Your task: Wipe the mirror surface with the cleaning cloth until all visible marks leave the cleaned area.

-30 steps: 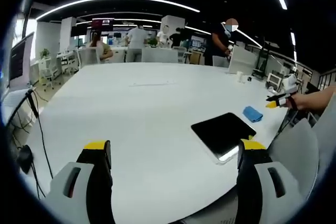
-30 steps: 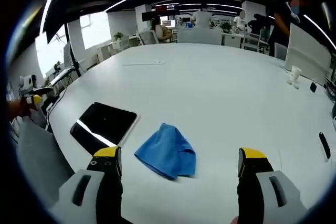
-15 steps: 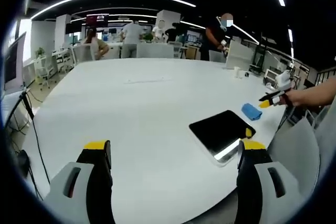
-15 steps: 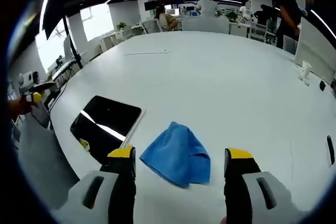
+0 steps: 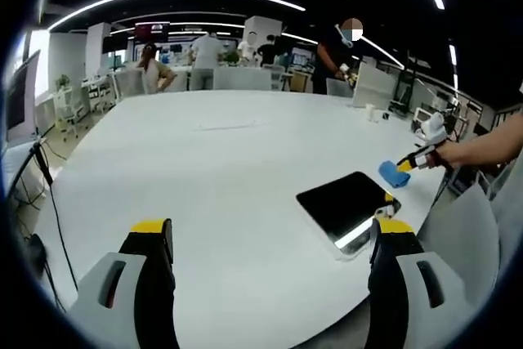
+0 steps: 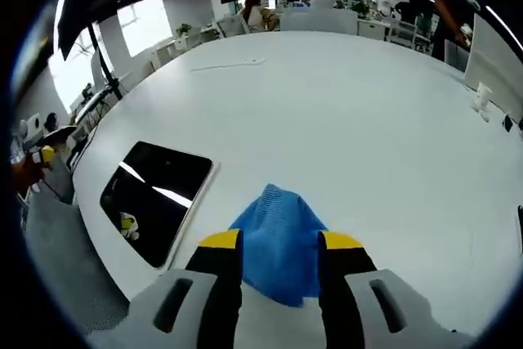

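White worktop (image 6: 368, 120), open office. Right hand-held gripper (image 6: 279, 243) jaws narrowed since a second ago, now clamped on cleaning cloth (image 6: 278, 234); mirror (image 6: 155, 194) unwiped. Left hand-held gripper (image 5: 270, 239) apart, idle.

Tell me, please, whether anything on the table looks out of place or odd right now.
Nothing stands out. The mirror lies flat near the table edge, and the blue cloth sits bunched beside it between the right tool's jaws.

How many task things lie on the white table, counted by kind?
Mirror: 1
Blue cleaning cloth: 1, between the fingers of the right gripper
Total: 2
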